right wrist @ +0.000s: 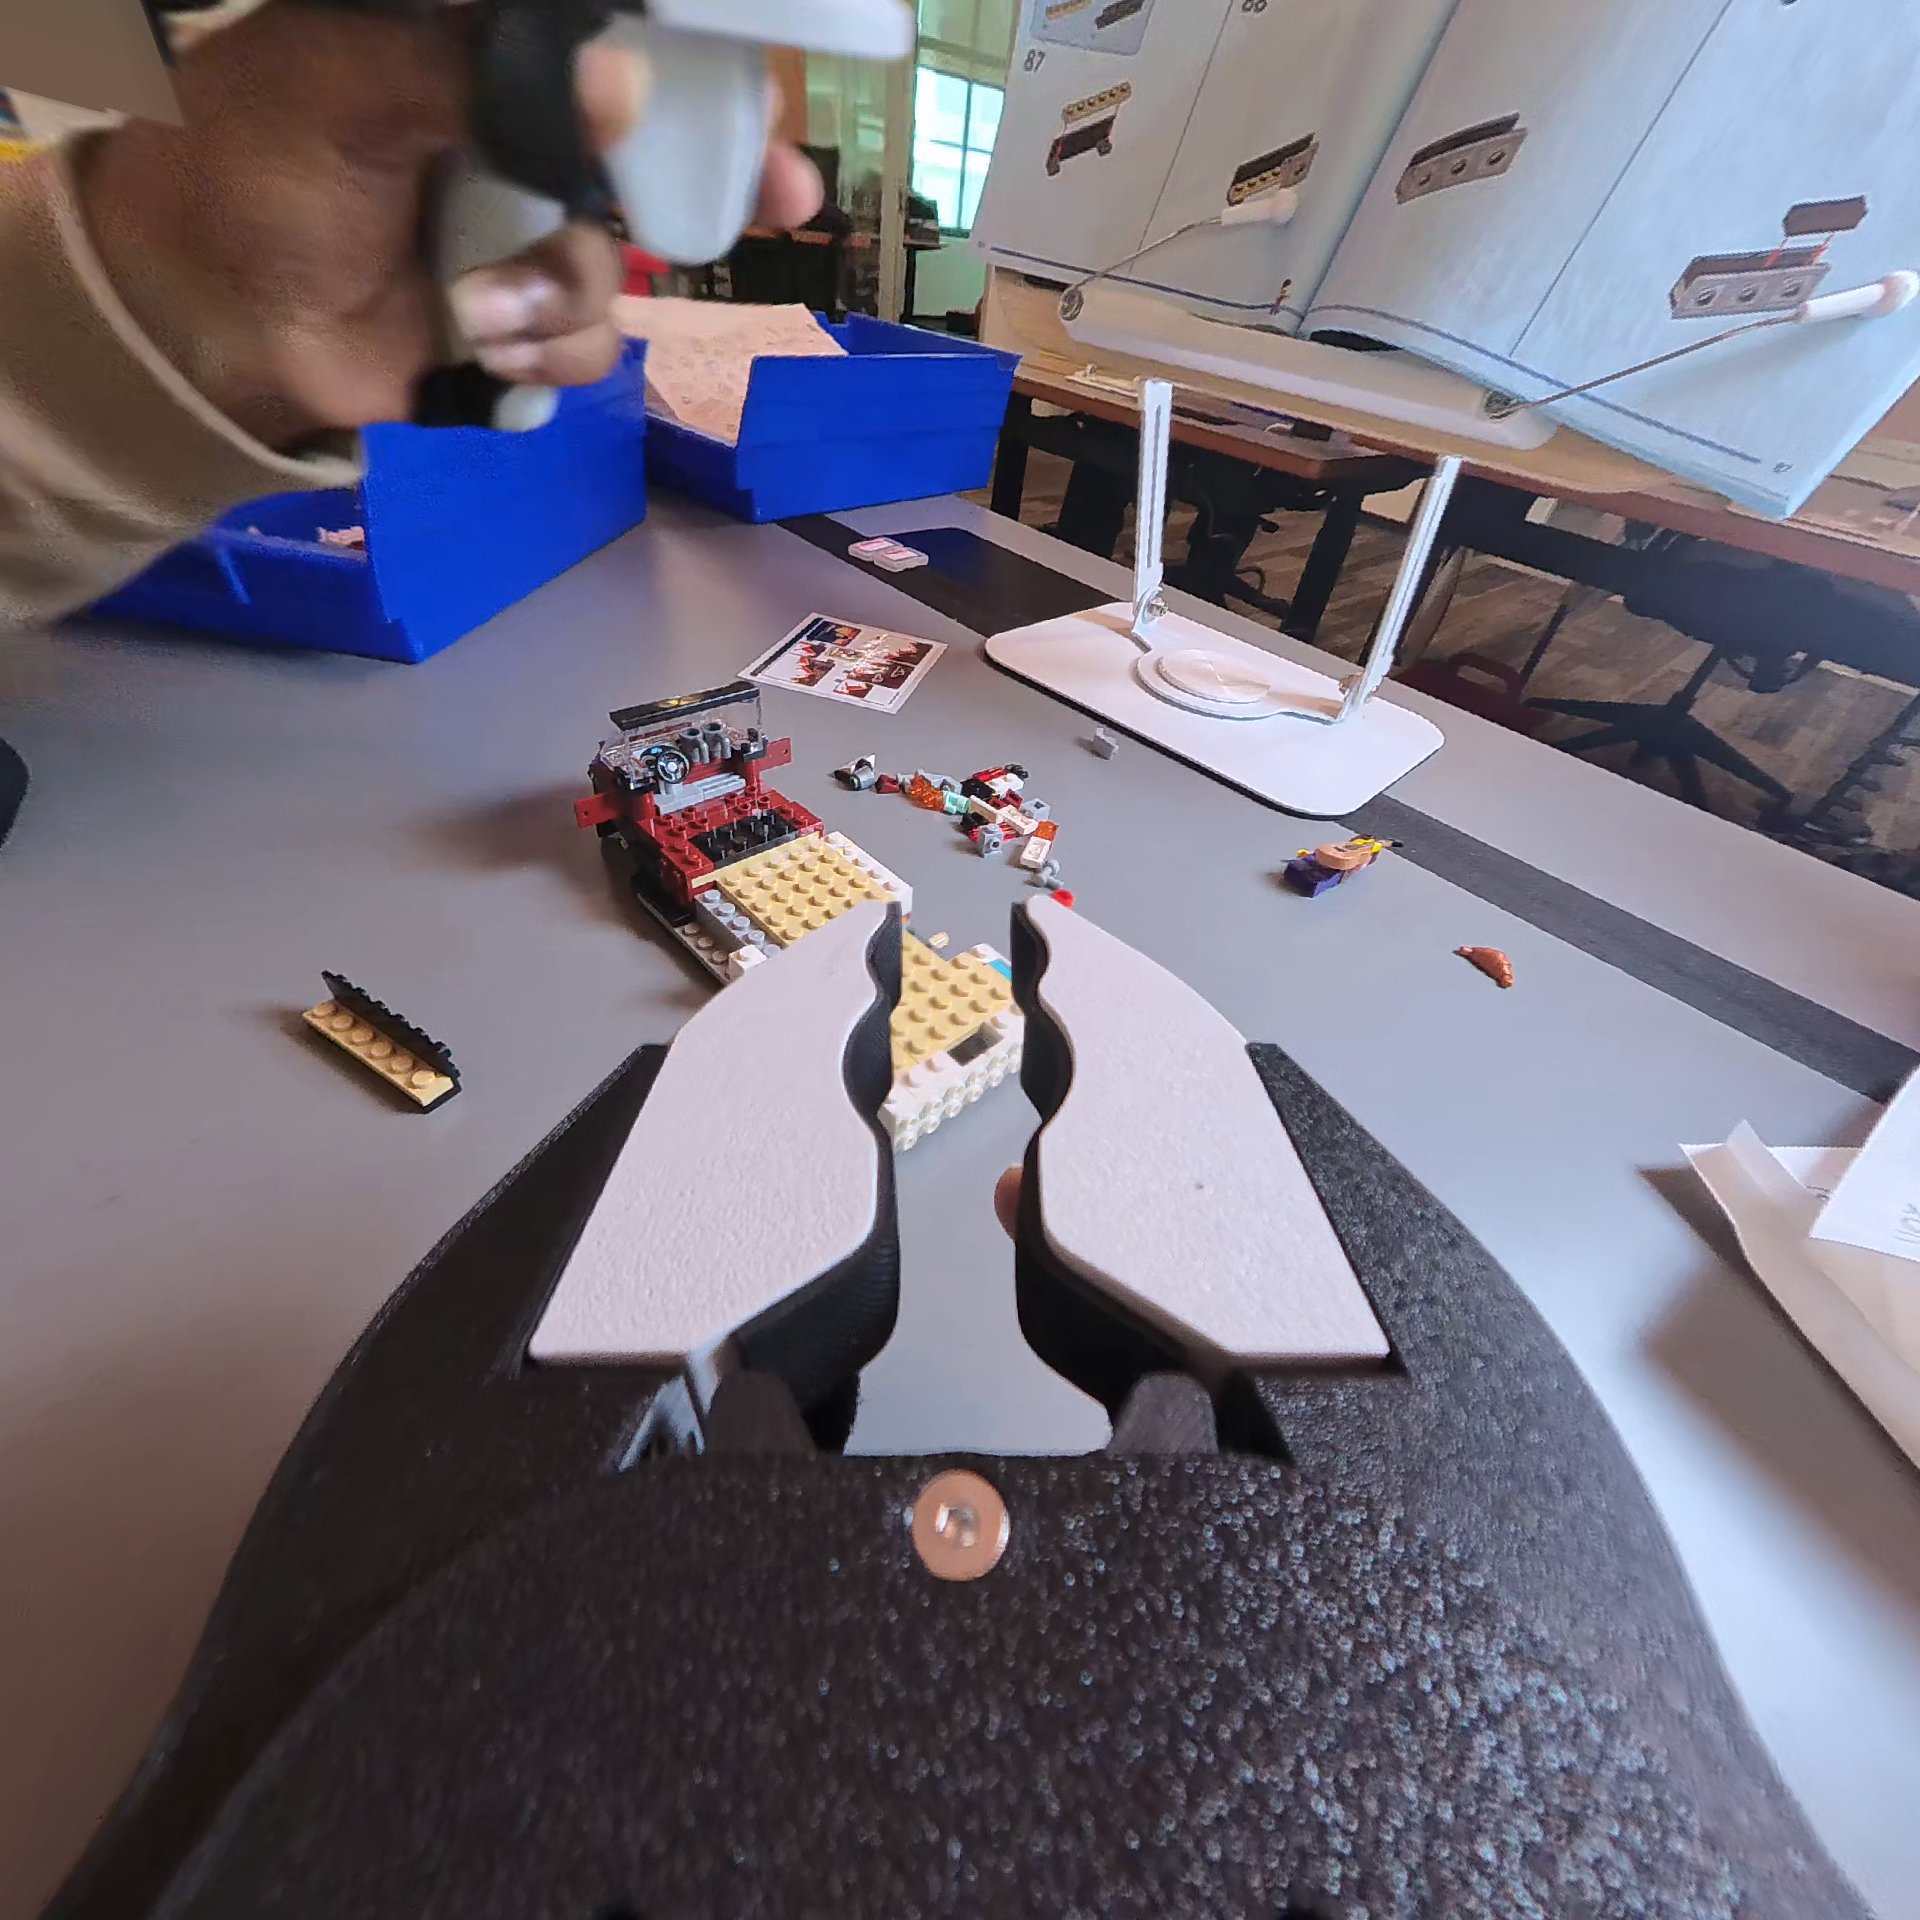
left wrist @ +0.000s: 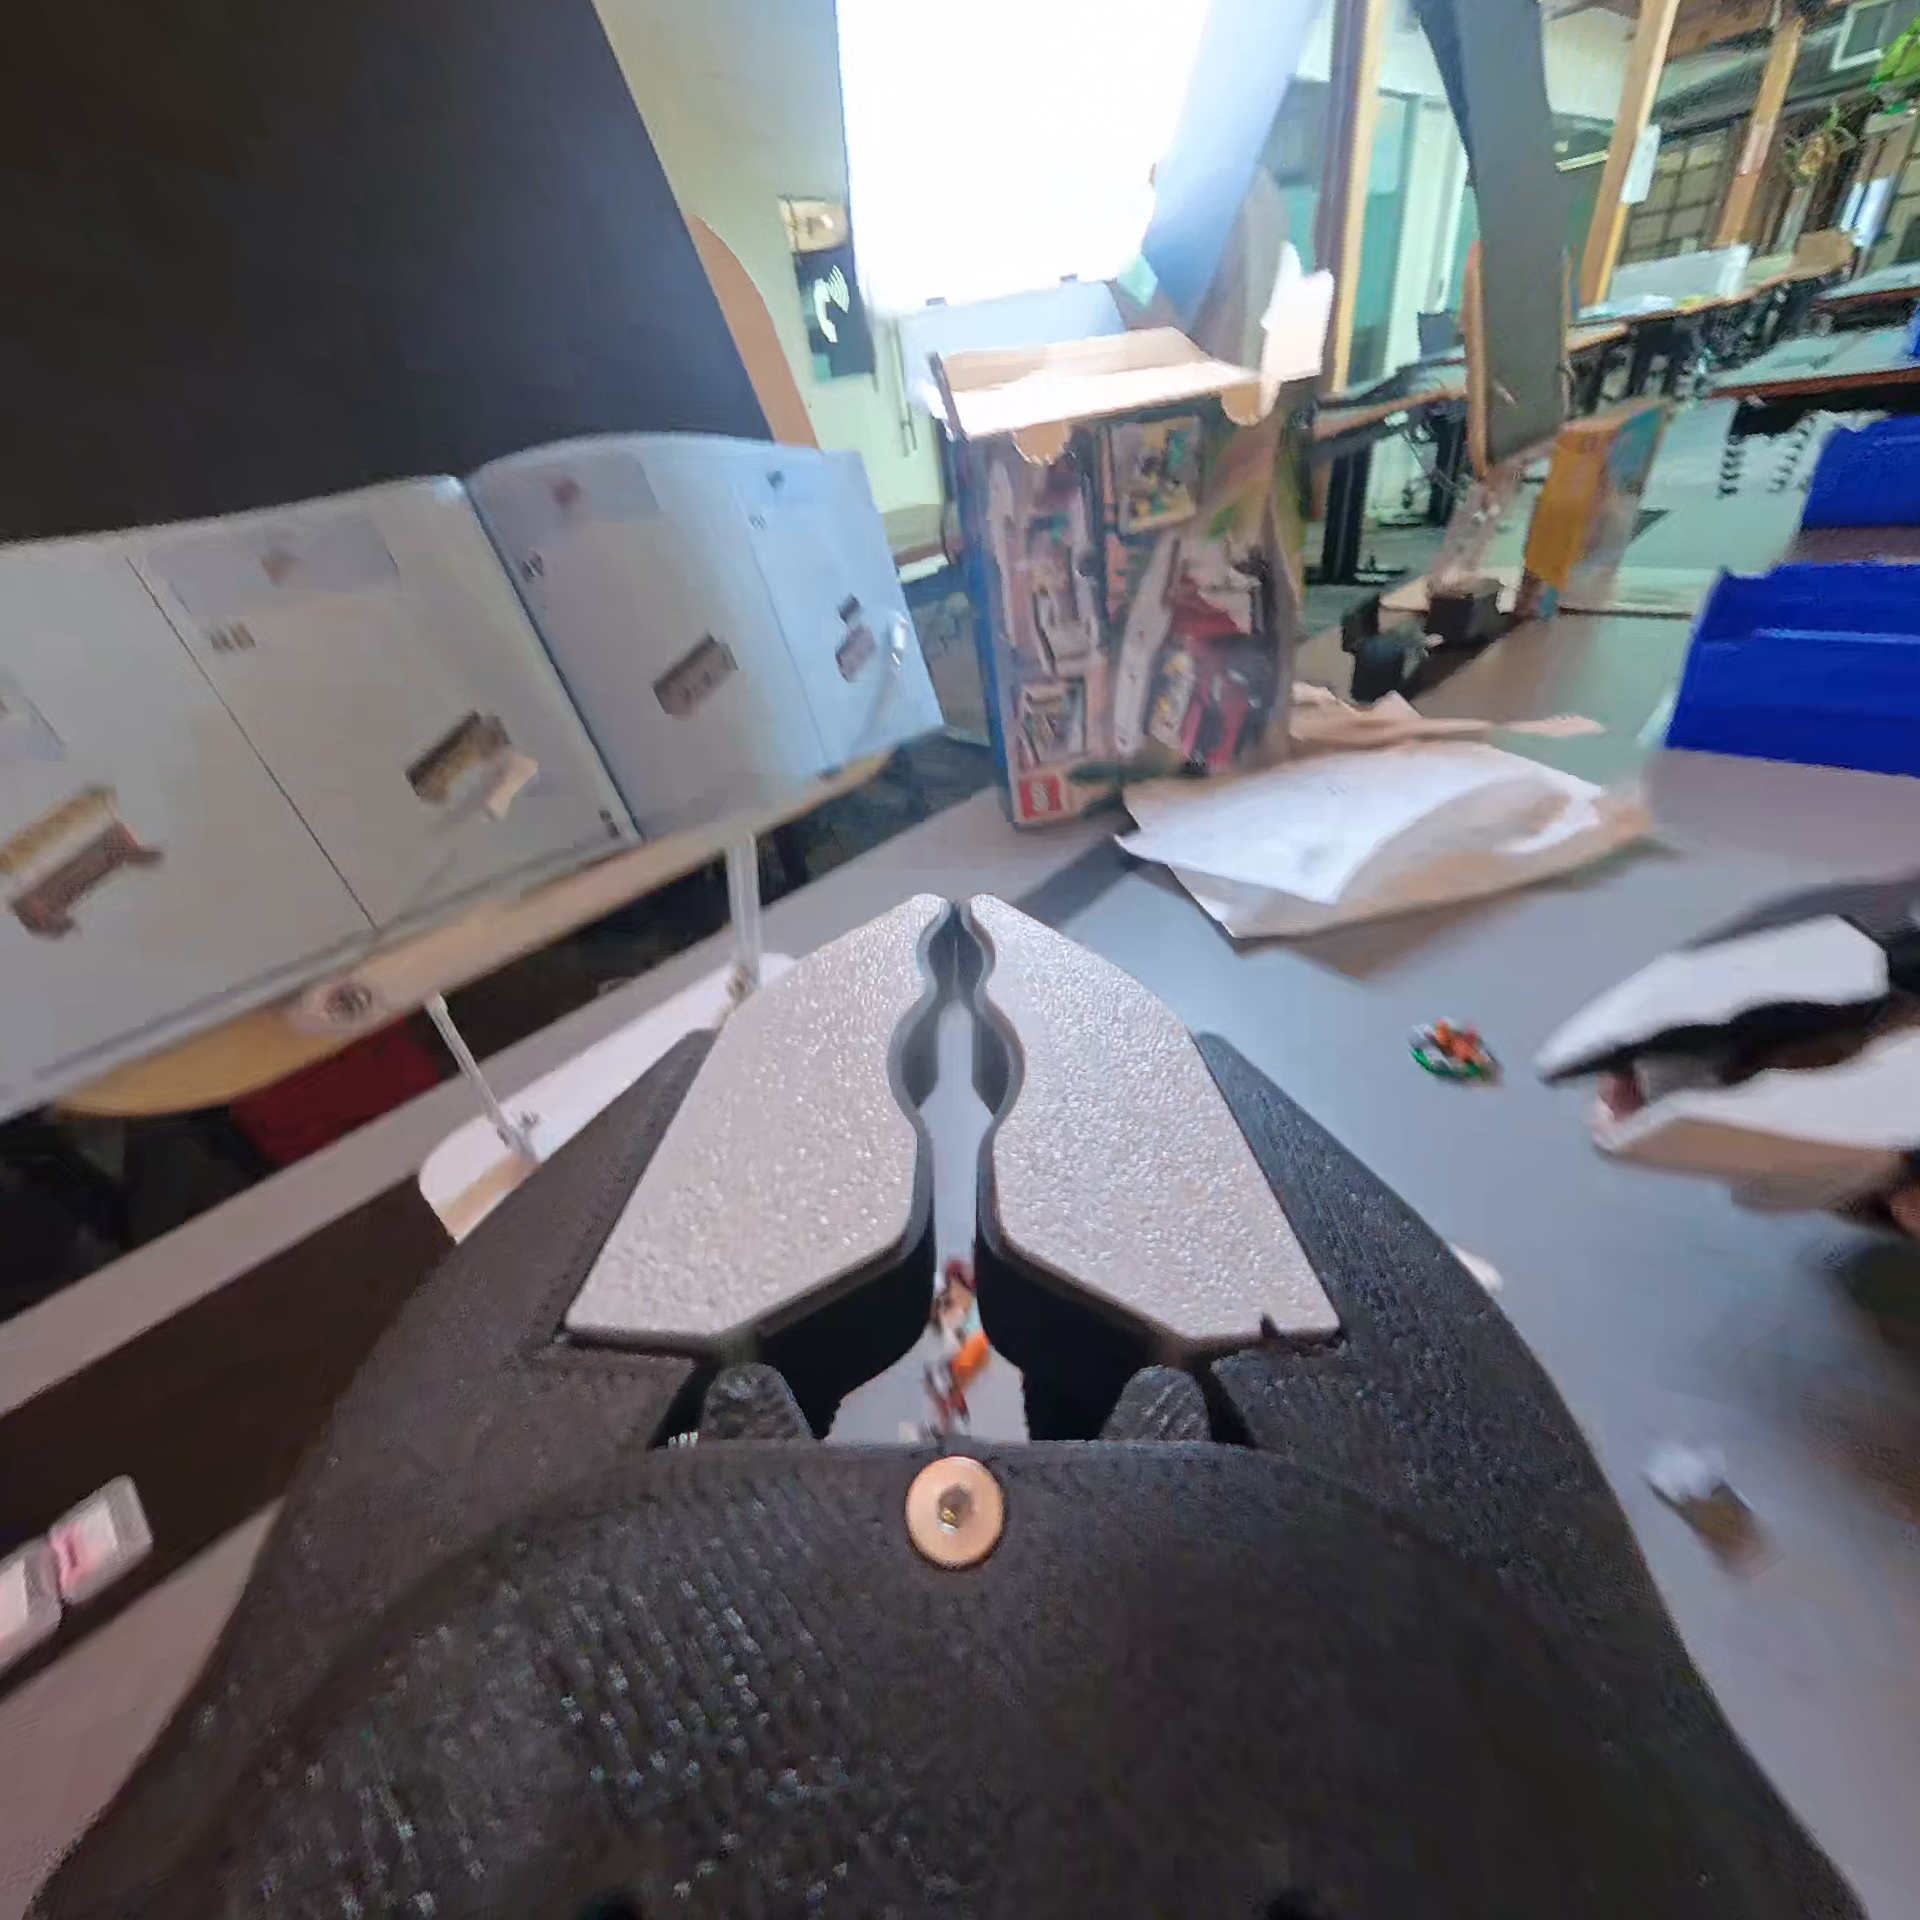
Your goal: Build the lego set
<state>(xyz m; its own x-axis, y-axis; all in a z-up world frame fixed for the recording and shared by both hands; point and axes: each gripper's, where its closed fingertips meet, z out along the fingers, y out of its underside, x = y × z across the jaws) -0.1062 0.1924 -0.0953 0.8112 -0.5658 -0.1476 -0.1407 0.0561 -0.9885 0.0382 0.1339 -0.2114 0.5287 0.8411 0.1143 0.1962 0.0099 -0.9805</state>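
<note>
Left wrist view: the left gripper (left wrist: 961, 914) is raised off the grey table (left wrist: 1351, 1039), its fingertips (left wrist: 914, 920) closed together with nothing seen between them. Ahead and to its left an open instruction booklet (left wrist: 416, 665) is propped on a stand; further ahead a printed cardboard box (left wrist: 1132, 603) is stood upright, with loose papers (left wrist: 1371, 831) to its right. The other gripper (left wrist: 1714, 1029) is seen blurred at far right, a small brick cluster (left wrist: 1452, 1049) near it.

Right wrist view: the right gripper (right wrist: 956, 920) is held narrowly open, low over the tan-and-white rear plate of a partly built brick vehicle (right wrist: 748, 852); contact with the pads cannot be told. The red cab and windscreen are assembled; loose small bricks (right wrist: 977, 810) lie unused ahead-right, a tan plate with black strip (right wrist: 382, 1044) well to the left. Blue bins (right wrist: 831, 416) are set far ahead.
</note>
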